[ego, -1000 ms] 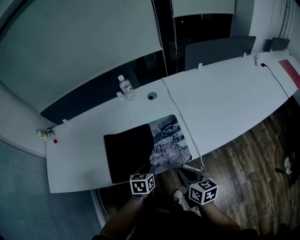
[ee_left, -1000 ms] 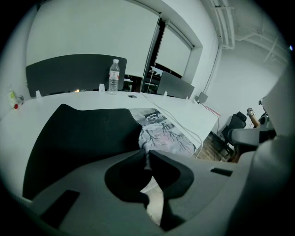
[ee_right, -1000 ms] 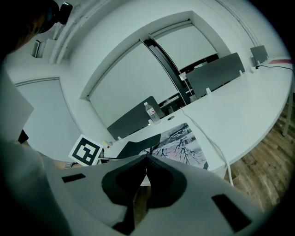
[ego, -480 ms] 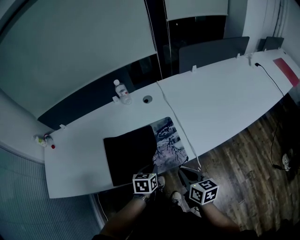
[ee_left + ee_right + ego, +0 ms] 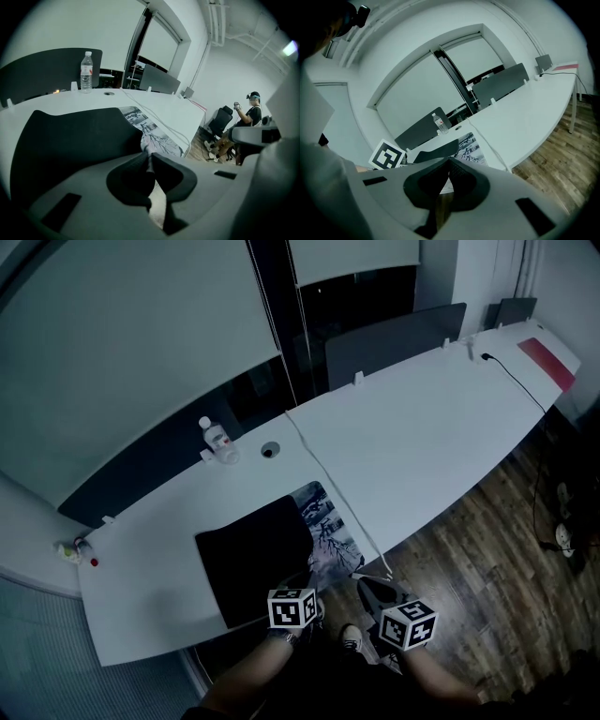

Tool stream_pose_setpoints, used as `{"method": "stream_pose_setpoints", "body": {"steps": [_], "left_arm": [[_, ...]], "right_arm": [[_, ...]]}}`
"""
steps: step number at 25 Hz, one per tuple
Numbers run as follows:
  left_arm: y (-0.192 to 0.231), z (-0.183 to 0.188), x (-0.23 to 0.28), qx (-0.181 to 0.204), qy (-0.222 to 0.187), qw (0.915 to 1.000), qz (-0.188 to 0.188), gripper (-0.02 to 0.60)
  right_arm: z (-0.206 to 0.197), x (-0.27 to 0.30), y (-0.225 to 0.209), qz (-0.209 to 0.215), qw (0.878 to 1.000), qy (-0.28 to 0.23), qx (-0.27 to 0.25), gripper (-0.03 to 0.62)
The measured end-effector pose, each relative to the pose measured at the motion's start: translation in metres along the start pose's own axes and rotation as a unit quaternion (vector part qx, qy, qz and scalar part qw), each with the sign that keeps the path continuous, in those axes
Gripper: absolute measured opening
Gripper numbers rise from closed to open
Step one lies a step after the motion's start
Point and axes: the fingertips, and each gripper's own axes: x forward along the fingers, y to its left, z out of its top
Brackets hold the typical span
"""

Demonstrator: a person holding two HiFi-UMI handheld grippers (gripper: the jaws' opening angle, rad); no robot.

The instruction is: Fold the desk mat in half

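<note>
The desk mat lies on the white desk [image 5: 422, 427], partly folded. Its black underside [image 5: 253, 559] is turned over the left part, and the printed top [image 5: 330, 538] shows at the right. In the left gripper view the black flap [image 5: 70, 136] fills the left and the print [image 5: 152, 131] runs off ahead. My left gripper [image 5: 149, 161] is shut on the mat's near edge; a thin strip of mat passes between its pads. It sits at the desk's front edge [image 5: 309, 581]. My right gripper [image 5: 449, 162] is shut with nothing in it, just off the desk by the mat's near right corner [image 5: 373, 589].
A water bottle [image 5: 214, 439] stands at the desk's back by a cable hole [image 5: 270, 451]. A white cable [image 5: 328, 479] crosses the desk beside the mat. Small items [image 5: 73, 549] sit at the left end. A person [image 5: 246, 115] sits far off on the wooden floor [image 5: 487, 549].
The whole scene has slid left in the head view. The left gripper has moved sideways with the mat's edge, and less of the print shows beside the black flap.
</note>
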Motion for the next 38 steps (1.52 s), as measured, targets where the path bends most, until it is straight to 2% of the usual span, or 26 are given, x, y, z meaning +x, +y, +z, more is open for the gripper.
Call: {"method": "stream_pose_setpoints", "body": {"steps": [26,38], "left_arm": [[-0.048,0.016,0.052,0.057,0.047,0.9949,-0.068,0.035],[-0.066,0.019,0.071,0.071,0.060,0.9921,-0.085,0.035]], "right_arm": [[-0.004,-0.029,-0.047,-0.082,0.993,-0.039,0.074,0.023],[-0.004,-0.042,-0.066,-0.112,0.989,-0.047,0.082,0.023]]}}
